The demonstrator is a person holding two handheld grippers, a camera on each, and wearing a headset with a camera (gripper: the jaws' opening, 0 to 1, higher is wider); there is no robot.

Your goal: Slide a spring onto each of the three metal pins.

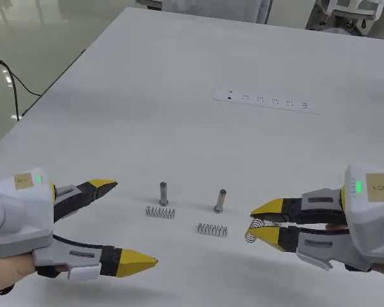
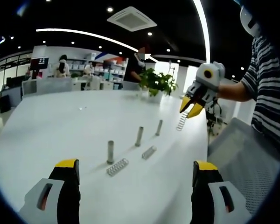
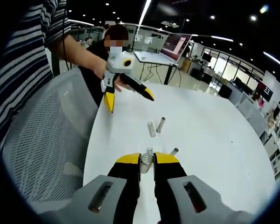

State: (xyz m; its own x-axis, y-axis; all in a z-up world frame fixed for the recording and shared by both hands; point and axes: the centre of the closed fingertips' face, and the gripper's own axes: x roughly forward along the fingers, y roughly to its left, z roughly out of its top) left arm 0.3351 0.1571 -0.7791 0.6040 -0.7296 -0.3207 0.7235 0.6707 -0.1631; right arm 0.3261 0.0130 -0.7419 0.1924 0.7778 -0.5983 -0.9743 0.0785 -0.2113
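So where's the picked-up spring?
The held spring is pinched in the right tongs, on the right of the head view, just right of the loose spring lying by a pin.

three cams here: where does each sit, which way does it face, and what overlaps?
Head view: on the person's head, facing forward and down at the table; left gripper, right gripper and a hand show.
Left gripper view: on the left gripper, facing along its open jaws across three pins toward the right gripper; a striped sleeve shows.
Right gripper view: on the right gripper, facing along jaws shut on a spring toward the left gripper; a forearm shows.
Shared: the gripper views face each other, both seeing pins.
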